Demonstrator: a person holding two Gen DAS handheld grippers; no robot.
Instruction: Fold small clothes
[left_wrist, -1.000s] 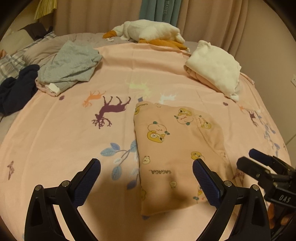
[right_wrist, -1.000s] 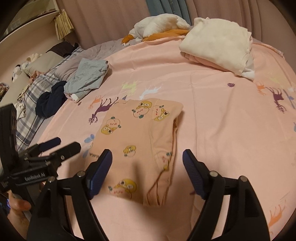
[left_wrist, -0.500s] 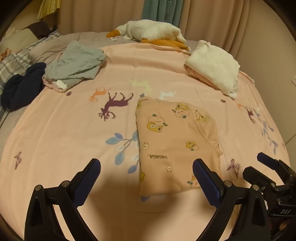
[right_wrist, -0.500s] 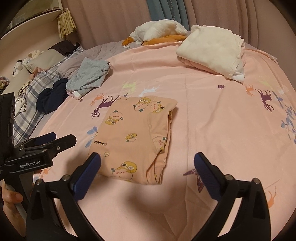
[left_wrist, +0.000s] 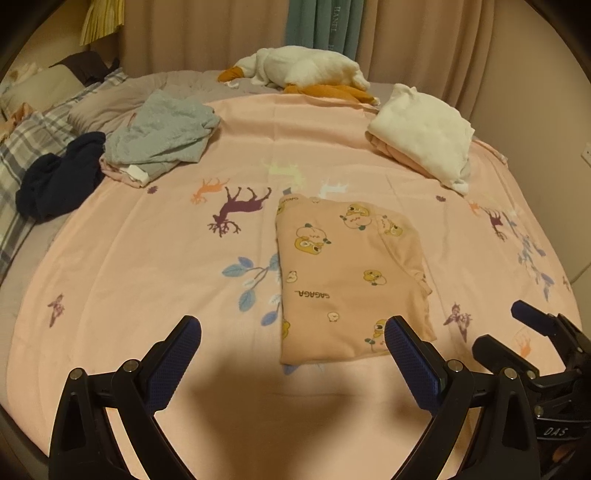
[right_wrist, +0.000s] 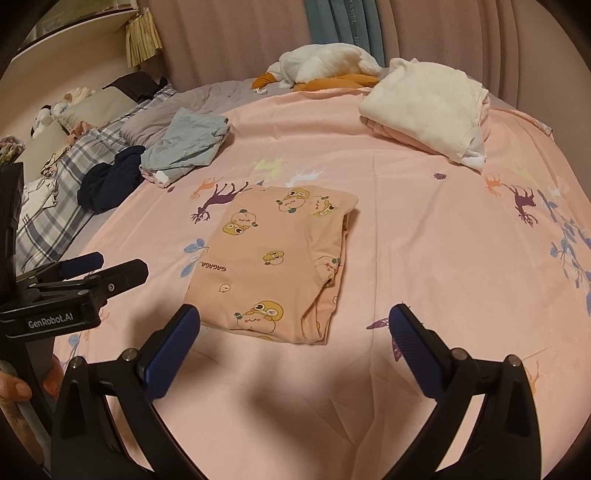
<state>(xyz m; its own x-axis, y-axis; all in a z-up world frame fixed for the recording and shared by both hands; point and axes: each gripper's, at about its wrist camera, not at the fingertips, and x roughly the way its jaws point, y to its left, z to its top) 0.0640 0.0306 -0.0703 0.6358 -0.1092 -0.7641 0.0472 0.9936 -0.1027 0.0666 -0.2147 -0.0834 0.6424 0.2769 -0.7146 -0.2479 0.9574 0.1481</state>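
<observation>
Both spread, empty grippers, left gripper (left_wrist: 293, 338) and right gripper (right_wrist: 294, 326), have backed off the folded garment (right_wrist: 280, 260).

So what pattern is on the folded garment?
Peach garment with yellow cartoon animals; clearest in the right wrist view.

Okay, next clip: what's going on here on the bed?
A person holding two handheld grippers is folding small clothes on a pink animal-print bedsheet. A peach cartoon-print garment lies folded into a rectangle, touched by neither tool. The left gripper and the right gripper are both open and empty, the right's jaws having just opened. A rumpled grey garment and a dark navy one lie unfolded at the far left.
</observation>
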